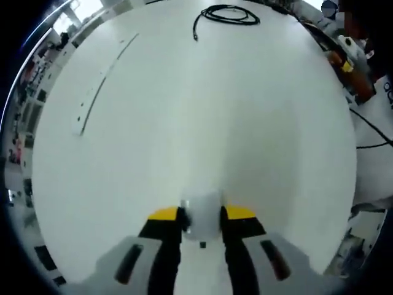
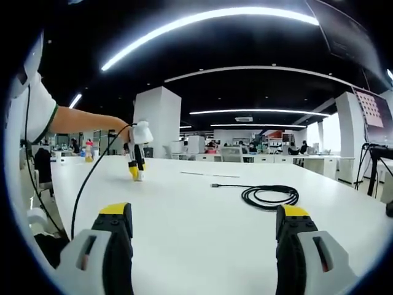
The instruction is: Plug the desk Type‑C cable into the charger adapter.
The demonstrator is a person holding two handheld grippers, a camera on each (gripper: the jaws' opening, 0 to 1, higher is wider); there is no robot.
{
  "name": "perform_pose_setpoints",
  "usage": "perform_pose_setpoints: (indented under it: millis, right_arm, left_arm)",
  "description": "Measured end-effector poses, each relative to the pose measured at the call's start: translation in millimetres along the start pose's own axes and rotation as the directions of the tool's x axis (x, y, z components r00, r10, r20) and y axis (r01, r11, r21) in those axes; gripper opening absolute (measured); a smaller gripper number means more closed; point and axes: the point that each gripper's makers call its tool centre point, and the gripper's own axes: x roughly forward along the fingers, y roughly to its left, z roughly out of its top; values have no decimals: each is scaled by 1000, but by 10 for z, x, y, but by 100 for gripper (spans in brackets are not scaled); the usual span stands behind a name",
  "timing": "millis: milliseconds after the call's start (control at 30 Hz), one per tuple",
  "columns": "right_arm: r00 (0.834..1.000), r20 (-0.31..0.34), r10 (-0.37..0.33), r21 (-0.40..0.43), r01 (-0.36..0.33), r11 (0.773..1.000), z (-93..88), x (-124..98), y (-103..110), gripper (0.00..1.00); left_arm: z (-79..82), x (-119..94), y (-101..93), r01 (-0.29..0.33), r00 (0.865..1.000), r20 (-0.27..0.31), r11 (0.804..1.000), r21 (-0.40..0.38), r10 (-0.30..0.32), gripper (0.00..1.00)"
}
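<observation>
Stretching across both views is a wide white desk (image 1: pixel 184 123), the biggest thing here, with an open office of pillars and further desks behind it in the right gripper view. On the desk lies the black Type-C cable (image 2: pixel 270 196), coiled in a loose loop with one free end and its plug trailing out toward the middle of the desk; in the left gripper view the same coil sits at the far edge, well apart from the jaws. The right gripper (image 2: pixel 206 230) hangs just above the desk, its yellow-tipped jaws spread wide with nothing between them, the cable lying ahead and a little to the right. The left gripper (image 1: pixel 201 221) points down at the desk, jaws clenched on a small white block, probably the charger adapter (image 1: pixel 202 218), though glare washes out its outline. In the right gripper view that gripper stands tip-down on the desk, held by a bare forearm (image 2: pixel 86 120).
</observation>
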Motion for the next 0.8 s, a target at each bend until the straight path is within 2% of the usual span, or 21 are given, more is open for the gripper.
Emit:
perform_pose_setpoints:
  millis: [133,200,400,600,800]
  right_arm:
    - [1000,5,2,-1,-2,1000,15,-1,11,99]
    - [1000,8,5,0,-5,1000,19,1,16,99]
    - [1000,11,6,-6,-6,1000,47,-2,20,99]
    - [1000,18,9,-5,-9,1000,67,-4,25,99]
    - [1000,18,18,-6,-18,1000,69,11,52,99]
  left_arm:
    - [-18,-6,-71,-9,1000,-10,1000,-2,9,24]
    - [-8,-8,-181,-10,1000,-20,1000,9,10,24]
    - [-6,-17,-273,21,1000,-10,1000,0,-21,24]
    - [-22,-21,-310,5,1000,-1,1000,-26,-5,24]
    - [-27,-34,-426,-15,1000,1,998,-54,15,24]
